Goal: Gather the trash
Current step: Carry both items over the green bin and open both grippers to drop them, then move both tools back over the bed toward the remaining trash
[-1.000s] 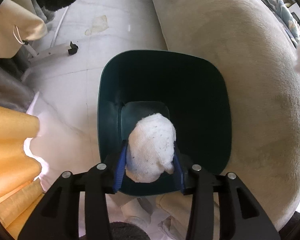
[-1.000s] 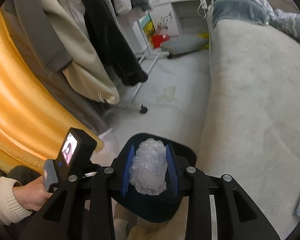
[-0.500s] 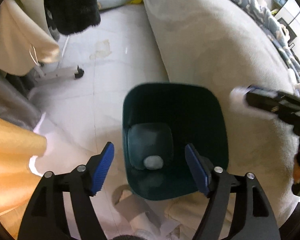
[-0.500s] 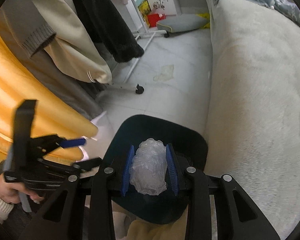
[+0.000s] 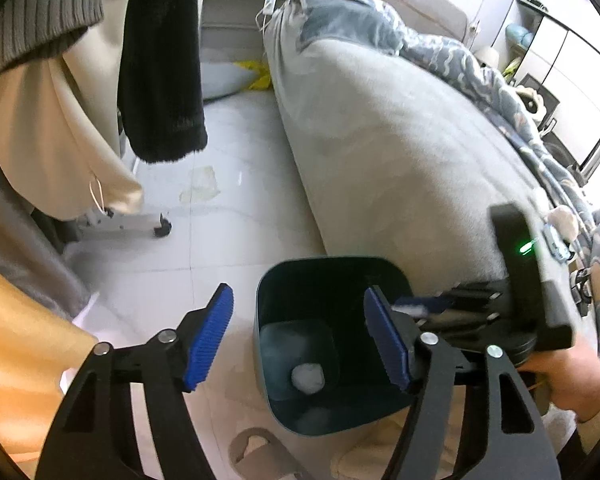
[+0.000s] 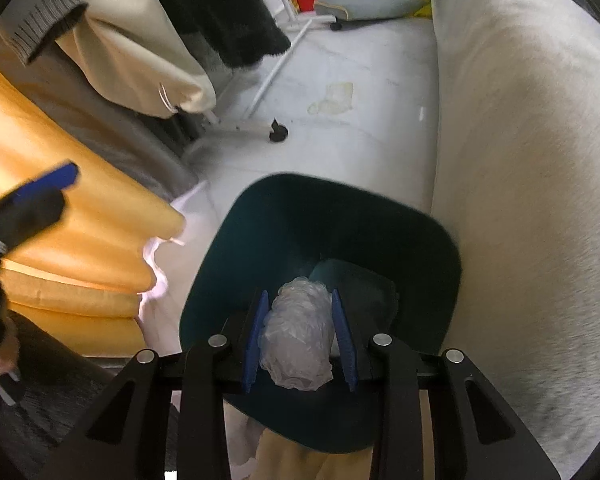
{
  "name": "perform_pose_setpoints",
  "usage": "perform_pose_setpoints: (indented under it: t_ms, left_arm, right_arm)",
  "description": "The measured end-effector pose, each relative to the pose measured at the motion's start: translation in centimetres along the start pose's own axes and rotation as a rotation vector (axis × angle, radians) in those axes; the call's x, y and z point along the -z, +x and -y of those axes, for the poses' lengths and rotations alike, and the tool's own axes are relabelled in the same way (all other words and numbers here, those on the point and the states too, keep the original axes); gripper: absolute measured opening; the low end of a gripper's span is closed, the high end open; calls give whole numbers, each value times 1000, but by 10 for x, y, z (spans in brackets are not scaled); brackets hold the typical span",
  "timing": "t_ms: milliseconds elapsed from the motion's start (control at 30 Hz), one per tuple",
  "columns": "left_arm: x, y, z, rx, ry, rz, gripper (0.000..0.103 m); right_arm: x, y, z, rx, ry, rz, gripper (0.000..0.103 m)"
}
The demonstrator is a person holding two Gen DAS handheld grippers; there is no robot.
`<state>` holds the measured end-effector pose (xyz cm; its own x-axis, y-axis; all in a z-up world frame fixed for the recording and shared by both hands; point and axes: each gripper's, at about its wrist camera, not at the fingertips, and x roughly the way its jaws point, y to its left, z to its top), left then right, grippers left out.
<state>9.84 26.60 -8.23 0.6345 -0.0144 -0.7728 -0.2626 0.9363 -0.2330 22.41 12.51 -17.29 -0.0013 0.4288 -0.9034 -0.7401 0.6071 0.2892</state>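
A dark green bin (image 5: 268, 308) stands on the tiled floor against the grey sofa; it also shows in the right wrist view (image 6: 236, 240). A white paper ball (image 5: 308, 376) lies on the bin's bottom. My left gripper (image 5: 300, 332) is open and empty, raised above the bin's left side. My right gripper (image 6: 300, 336) is shut on a crumpled clear plastic wad (image 6: 296, 340) and holds it over the bin's opening. The right gripper's body (image 5: 512, 308) shows in the left wrist view at the bin's right rim.
A grey sofa (image 5: 400, 152) with a patterned blanket (image 5: 480, 72) borders the bin on the right. Hanging clothes (image 5: 160, 60) and a wheeled rack foot (image 5: 162, 230) stand at the left. Orange curtain (image 6: 72, 232) hangs beside the bin. Slippers (image 5: 256, 452) lie near its front.
My left gripper opened and let the white paper ball drop into the bin, then rose and pulled back. My right gripper moved down over the bin with the plastic wad.
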Motion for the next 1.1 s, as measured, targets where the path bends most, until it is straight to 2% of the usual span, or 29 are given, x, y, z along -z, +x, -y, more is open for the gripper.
perform_pose_setpoints:
  t_ms: [267, 333, 367, 400, 500, 667, 933, 1100]
  left_arm:
    - [-8, -25, 4, 26, 31, 131, 62]
    - [-11, -33, 7, 27, 45, 174, 62]
    - [-11, -37, 8, 29, 55, 194, 62]
    - [-13, -43, 13, 40, 71, 226, 62]
    - [-17, -55, 24, 66, 86, 281, 62]
    - [-20, -72, 52, 85, 151, 371, 64]
    - [-21, -74, 91, 167, 169, 405, 66]
    - [-19, -73, 110, 186, 179, 425, 75]
  right_arm:
    - [6, 23, -5, 43, -6, -58, 36]
    - [8, 27, -7, 46, -10, -75, 47]
    - [9, 30, -8, 49, -10, -82, 58]
    - [8, 33, -8, 53, -11, -84, 61]
    - [9, 32, -9, 50, -11, -88, 62]
    - [2, 5, -10, 31, -5, -19, 68]
    - [-1, -52, -2, 13, 8, 124, 74]
    - [3, -87, 12, 31, 19, 214, 77]
